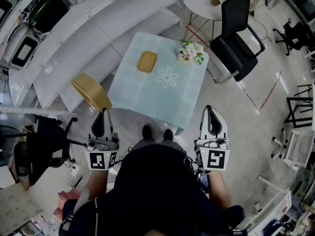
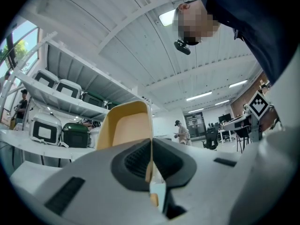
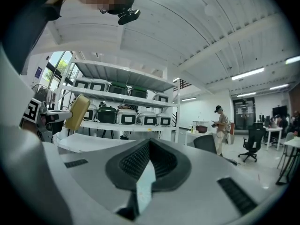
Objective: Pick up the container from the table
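Centre frame: the pale blue table (image 1: 147, 100). Beside its lower-left corner the yellow container (image 1: 92, 91) is hanging clear of the top, its thin wall pinched in the closed left gripper (image 1: 104, 112). A firm, level pinch is advisable. The right gripper (image 1: 210, 110) is sitting closed and empty. A yellow tray (image 1: 147, 61) and flowers (image 1: 191, 51) are lying on the table, obstructing nothing.

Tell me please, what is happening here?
A person stands at the table with a gripper in each hand. The left gripper is shut on the rim of a yellow container, held in the air beside the table. The right gripper is shut and empty. Another yellow dish and flowers lie on the table.
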Tool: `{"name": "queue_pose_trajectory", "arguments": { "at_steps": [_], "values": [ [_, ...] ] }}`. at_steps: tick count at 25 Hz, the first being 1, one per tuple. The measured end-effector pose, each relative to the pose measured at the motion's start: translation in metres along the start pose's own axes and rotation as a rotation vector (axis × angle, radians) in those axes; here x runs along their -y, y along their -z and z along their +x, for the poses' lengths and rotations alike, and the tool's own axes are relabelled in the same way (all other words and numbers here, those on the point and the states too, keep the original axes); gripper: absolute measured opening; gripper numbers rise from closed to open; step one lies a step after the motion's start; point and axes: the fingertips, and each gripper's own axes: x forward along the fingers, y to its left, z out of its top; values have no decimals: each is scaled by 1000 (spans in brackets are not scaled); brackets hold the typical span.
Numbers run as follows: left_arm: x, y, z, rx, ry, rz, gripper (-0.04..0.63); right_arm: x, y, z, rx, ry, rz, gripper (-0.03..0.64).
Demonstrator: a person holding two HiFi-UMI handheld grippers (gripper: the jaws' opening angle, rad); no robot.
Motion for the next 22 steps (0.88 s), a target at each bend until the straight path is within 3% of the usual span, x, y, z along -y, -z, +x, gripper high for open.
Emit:
{"name": "queue_pose_trajectory", "arguments": {
  "at_steps": [15,22],
  "values": [
    [2,1,0,6,3,5,11,-3,-1,4,2,0,10,-3],
    [4,5,-1,-14,4,5,11,-6,0,5,-8,-28,-37,-4]
  ]
}}
